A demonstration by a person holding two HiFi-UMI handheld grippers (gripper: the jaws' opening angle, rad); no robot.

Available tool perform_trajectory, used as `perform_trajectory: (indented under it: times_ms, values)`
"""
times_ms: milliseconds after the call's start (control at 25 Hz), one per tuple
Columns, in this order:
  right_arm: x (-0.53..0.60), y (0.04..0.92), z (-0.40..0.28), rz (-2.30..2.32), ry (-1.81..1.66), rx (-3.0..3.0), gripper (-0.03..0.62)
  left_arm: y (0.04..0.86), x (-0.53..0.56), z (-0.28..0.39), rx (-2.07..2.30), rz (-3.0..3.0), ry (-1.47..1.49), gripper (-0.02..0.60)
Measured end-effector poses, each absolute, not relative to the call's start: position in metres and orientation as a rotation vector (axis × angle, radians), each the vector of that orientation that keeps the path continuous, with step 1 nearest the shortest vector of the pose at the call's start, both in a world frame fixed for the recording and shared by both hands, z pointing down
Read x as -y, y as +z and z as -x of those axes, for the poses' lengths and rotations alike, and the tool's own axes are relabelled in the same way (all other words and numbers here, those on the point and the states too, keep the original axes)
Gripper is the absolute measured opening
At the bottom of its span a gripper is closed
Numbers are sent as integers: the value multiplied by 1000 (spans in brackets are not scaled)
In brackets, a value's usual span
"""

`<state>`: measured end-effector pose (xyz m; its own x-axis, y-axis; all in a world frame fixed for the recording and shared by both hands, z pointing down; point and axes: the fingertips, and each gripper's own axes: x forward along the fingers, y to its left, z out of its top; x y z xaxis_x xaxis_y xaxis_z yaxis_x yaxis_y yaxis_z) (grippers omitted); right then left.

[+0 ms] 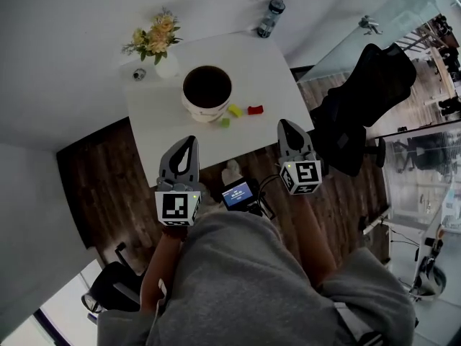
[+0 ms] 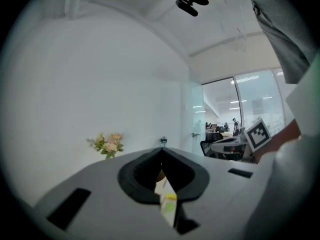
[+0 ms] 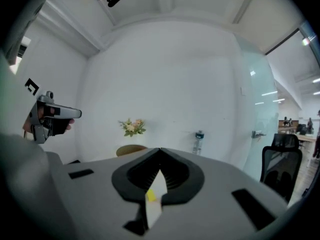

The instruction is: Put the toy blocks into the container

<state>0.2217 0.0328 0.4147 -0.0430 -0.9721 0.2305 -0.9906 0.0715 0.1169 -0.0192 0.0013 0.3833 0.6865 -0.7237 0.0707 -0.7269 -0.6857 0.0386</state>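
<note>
On the white table (image 1: 277, 71) stands a white container (image 1: 207, 92) with a dark inside. Just right of it lie a yellow block (image 1: 235, 110), a red block (image 1: 255, 109) and a small green block (image 1: 225, 122). My left gripper (image 1: 191, 141) hovers over the table's near edge, shut and empty, short of the container. My right gripper (image 1: 283, 125) is also shut and empty, near the table's right front corner, below the red block. In the left gripper view the jaws (image 2: 161, 151) meet, with the yellow block (image 2: 170, 198) showing through the slot. In the right gripper view the jaws (image 3: 160, 150) are closed too.
A vase of flowers (image 1: 155, 42) and a small round object (image 1: 139, 73) sit at the table's far left, a water bottle (image 1: 271, 18) at its far edge. A black office chair (image 1: 360, 114) stands right of the table. Dark wooden floor surrounds it.
</note>
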Motion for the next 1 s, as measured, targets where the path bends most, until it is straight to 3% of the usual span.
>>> perform_trajectory:
  times_ms: [480, 600, 1000]
  values:
    - [42, 531, -269, -1956, 367, 1930, 14, 408, 61, 32, 1324, -2744, 215, 8]
    - [60, 560, -278, -1948, 447, 1896, 119, 413, 76, 29, 1327, -2744, 244, 8]
    - [77, 646, -284, -1871, 675, 1781, 242, 437, 100, 21, 1336, -2713, 356, 8]
